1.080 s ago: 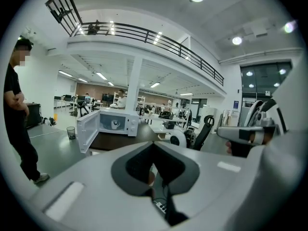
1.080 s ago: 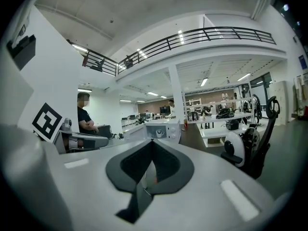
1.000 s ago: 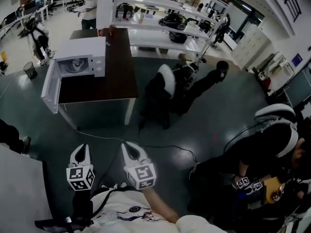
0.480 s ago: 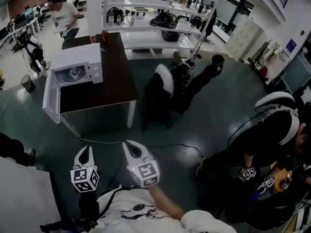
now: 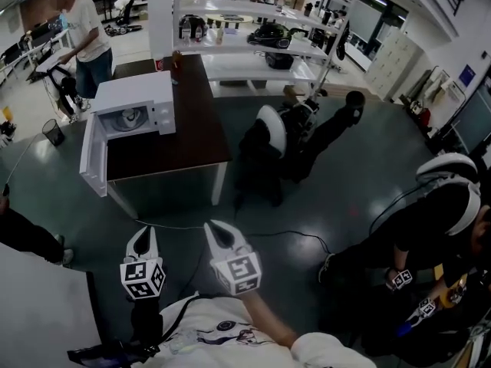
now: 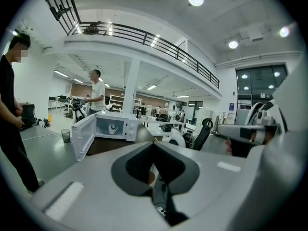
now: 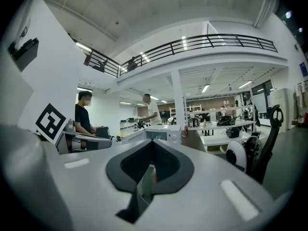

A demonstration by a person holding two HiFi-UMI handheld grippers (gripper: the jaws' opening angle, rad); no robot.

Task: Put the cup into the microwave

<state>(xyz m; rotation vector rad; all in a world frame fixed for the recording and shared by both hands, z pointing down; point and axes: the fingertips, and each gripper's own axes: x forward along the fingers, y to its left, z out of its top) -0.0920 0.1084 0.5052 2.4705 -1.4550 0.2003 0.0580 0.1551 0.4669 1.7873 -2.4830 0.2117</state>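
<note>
A white microwave (image 5: 146, 98) stands on a dark brown table (image 5: 188, 140) at the upper left of the head view, its door (image 5: 93, 158) swung open to the left. In the left gripper view a white cup (image 6: 112, 127) sits inside the microwave (image 6: 114, 126). My left gripper (image 5: 143, 234) and right gripper (image 5: 218, 231) hang side by side over the dark floor, well short of the table. Both are shut and empty. The right gripper view shows the microwave (image 7: 163, 133) far ahead beyond the closed jaws.
A black office chair with a white headrest (image 5: 275, 133) stands right of the table. White shelving (image 5: 245, 48) lies behind it. One person stands at the far left (image 5: 86, 41); another sits low at the right (image 5: 430, 228). A cable (image 5: 268, 232) crosses the floor.
The table and microwave have shifted slightly right and lower in the head view. The standing person has walked to the left. Both grippers sit a little lower in view, still shut.
</note>
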